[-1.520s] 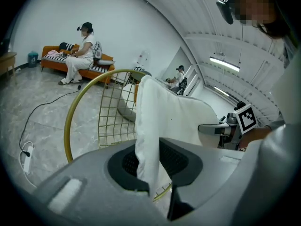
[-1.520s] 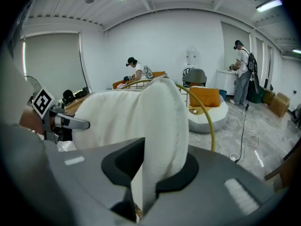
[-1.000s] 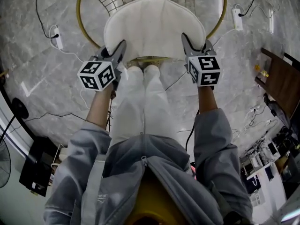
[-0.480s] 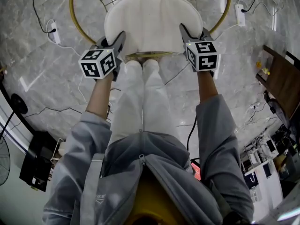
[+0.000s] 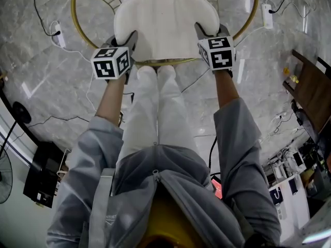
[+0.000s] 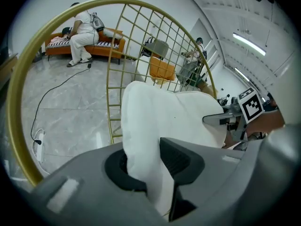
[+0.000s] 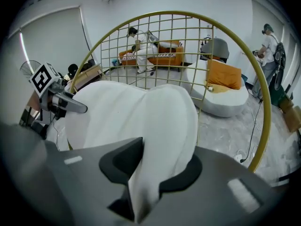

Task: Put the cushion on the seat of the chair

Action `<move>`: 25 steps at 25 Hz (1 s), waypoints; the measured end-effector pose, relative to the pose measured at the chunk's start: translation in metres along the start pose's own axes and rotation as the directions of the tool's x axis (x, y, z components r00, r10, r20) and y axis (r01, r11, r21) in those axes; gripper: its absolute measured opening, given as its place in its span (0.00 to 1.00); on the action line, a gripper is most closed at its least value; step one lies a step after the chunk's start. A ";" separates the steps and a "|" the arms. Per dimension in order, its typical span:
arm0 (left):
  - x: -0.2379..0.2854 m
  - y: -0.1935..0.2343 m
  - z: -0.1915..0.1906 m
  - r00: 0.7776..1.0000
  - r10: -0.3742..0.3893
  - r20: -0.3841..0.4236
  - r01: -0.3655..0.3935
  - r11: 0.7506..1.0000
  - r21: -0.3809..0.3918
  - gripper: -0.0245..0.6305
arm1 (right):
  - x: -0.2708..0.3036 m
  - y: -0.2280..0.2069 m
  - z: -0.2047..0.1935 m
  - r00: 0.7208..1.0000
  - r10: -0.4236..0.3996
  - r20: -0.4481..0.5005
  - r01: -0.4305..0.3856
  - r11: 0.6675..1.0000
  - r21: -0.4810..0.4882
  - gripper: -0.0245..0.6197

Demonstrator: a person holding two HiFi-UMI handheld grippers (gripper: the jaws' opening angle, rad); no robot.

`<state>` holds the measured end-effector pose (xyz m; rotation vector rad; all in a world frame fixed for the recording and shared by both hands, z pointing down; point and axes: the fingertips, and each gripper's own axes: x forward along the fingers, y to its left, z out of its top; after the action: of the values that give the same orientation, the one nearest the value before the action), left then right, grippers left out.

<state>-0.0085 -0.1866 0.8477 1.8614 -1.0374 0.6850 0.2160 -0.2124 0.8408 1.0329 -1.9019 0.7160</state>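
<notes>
White cushion (image 5: 165, 22) still sits between the opening jaws of our left gripper (image 5: 125, 39) and right gripper (image 5: 209, 31). If we release it off-centre, it may slide off the chair (image 5: 165, 62) at its front edge.

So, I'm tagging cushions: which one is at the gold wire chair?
The white cushion, inside the gold wire chair's frame; the orange cushion sits on a grey chair far behind.

Both arms outstretched, left gripper (image 5: 123, 39) and right gripper (image 5: 211, 30) angled down; fingers (image 6: 181, 159) opening (cushion (image 5: 165, 22) edge between both pairs).
</notes>
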 end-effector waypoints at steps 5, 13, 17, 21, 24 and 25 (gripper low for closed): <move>0.013 0.005 -0.006 0.997 0.028 -0.066 -0.028 1.000 0.000 0.24 | 0.011 -0.017 -0.007 0.997 -0.060 -0.054 0.062 0.997 0.034 0.32; 0.023 0.005 -0.014 0.991 0.052 -0.123 -0.049 0.998 0.029 0.39 | 0.015 -0.035 0.000 0.989 -0.132 -0.070 0.135 0.990 0.035 0.43; 0.021 0.008 -0.011 0.989 0.091 -0.114 -0.088 0.996 0.030 0.57 | 0.013 -0.054 0.004 0.968 -0.238 -0.077 0.240 0.971 0.014 0.62; 0.012 0.012 -0.003 0.985 0.147 -0.089 -0.146 0.989 0.017 0.73 | 0.001 -0.065 0.007 0.944 -0.326 -0.056 0.325 0.945 -0.017 0.69; 0.001 0.013 -0.005 0.978 0.186 -0.097 -0.182 0.982 0.050 0.76 | -0.008 -0.063 0.004 0.944 -0.326 -0.055 0.326 0.945 -0.002 0.69; -0.004 0.014 -0.006 0.975 0.201 -0.098 -0.197 0.979 0.055 0.77 | -0.011 -0.061 0.004 0.945 -0.324 -0.053 0.325 0.946 0.003 0.69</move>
<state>-0.0231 -0.1835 0.8530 1.7552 -1.1593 0.9191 0.2703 -0.2419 0.8345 1.2844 -1.6310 0.5561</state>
